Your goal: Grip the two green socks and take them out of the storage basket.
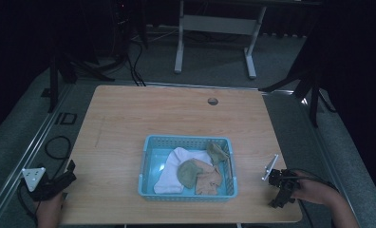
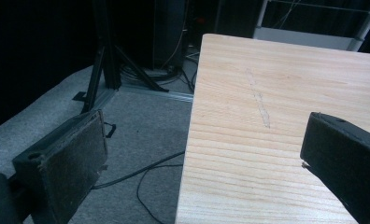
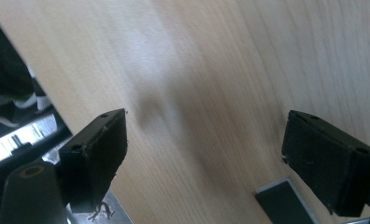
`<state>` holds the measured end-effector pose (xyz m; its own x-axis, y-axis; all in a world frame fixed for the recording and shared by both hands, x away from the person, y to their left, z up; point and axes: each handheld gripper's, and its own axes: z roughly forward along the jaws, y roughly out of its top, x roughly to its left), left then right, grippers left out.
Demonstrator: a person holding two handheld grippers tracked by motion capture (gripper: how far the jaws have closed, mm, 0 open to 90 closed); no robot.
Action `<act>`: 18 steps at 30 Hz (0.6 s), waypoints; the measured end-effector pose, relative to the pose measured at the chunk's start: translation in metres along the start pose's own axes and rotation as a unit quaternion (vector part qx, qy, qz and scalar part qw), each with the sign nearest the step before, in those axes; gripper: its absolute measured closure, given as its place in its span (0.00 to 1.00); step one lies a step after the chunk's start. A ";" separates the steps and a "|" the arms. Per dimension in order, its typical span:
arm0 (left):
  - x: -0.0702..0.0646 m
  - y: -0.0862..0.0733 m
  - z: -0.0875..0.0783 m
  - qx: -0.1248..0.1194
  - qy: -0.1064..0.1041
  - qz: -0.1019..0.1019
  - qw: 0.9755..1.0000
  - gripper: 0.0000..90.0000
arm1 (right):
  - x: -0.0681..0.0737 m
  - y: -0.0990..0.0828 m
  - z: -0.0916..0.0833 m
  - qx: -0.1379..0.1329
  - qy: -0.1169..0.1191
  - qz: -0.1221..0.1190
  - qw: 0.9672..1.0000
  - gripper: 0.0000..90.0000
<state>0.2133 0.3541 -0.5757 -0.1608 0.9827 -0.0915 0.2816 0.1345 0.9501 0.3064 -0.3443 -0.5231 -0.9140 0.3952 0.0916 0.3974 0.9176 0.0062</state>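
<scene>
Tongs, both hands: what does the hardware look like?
Left tongs: black body, flat rectangular black jaws with worn pads, a grey three-cornered plate on top, and a black cable trailing off the table edge. Right tongs: same black build, grey plate seen edge-on. Sleeves cannot be made out.

Each black gripper [image 1: 71, 170] has 2 blocky pads, a grey three-cornered plate and trailing cable.

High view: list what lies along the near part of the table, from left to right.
left gripper → blue basket → white cloth → green cloth → tan cloth → right gripper
</scene>
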 end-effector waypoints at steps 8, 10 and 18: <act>0.000 0.000 0.000 0.001 0.000 0.000 1.000 0.01 | 0.010 0.013 -0.006 0.010 -0.010 -0.057 0.998 0.18; 0.000 0.000 0.000 0.001 0.001 0.000 1.000 0.01 | 0.012 0.018 -0.008 0.009 -0.008 -0.064 0.998 0.18; 0.000 0.000 0.000 0.001 -0.001 -0.001 1.000 0.01 | 0.021 0.043 -0.019 0.022 -0.008 -0.099 0.995 0.19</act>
<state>0.2136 0.3543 -0.5757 -0.1602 0.9827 -0.0928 0.2836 0.1358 0.9493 0.3055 -0.2973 -0.5022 -0.9753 0.2065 0.0778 0.2056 0.9784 -0.0203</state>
